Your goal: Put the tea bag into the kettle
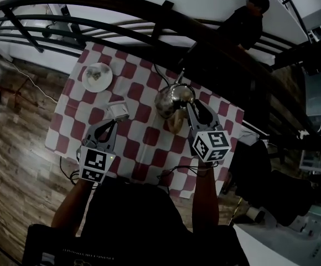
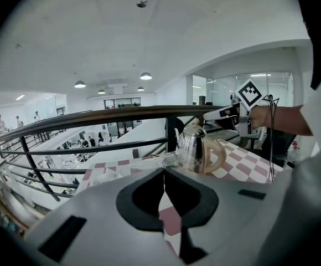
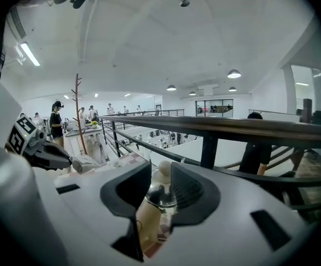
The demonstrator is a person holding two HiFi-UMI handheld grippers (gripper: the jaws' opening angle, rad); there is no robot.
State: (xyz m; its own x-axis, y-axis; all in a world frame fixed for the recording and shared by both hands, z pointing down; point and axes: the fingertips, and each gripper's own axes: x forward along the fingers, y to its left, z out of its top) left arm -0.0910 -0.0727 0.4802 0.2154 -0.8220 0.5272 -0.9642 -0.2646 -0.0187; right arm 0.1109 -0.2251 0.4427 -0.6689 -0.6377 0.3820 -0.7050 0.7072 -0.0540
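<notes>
A shiny steel kettle (image 1: 171, 97) with a beige handle stands on the red-and-white checked table (image 1: 144, 143), lid on. My left gripper (image 1: 115, 121) hovers left of it, shut on a small white tea bag (image 1: 118, 111). From the right gripper view the tea bag (image 3: 87, 162) shows at the left gripper's (image 3: 66, 160) tips. In its own view the left gripper (image 2: 163, 173) has its jaws together, with the kettle (image 2: 196, 148) ahead to the right. My right gripper (image 1: 196, 112) stands open just right of the kettle, over its handle. The kettle (image 3: 159, 195) shows through the right gripper's (image 3: 161, 176) gap, untouched.
A white plate (image 1: 97, 76) with something small on it lies at the table's far left. A black railing (image 1: 122, 10) runs close behind the table, and a person (image 1: 246, 24) in dark clothes stands beyond it. Wooden floor (image 1: 16, 148) lies to the left.
</notes>
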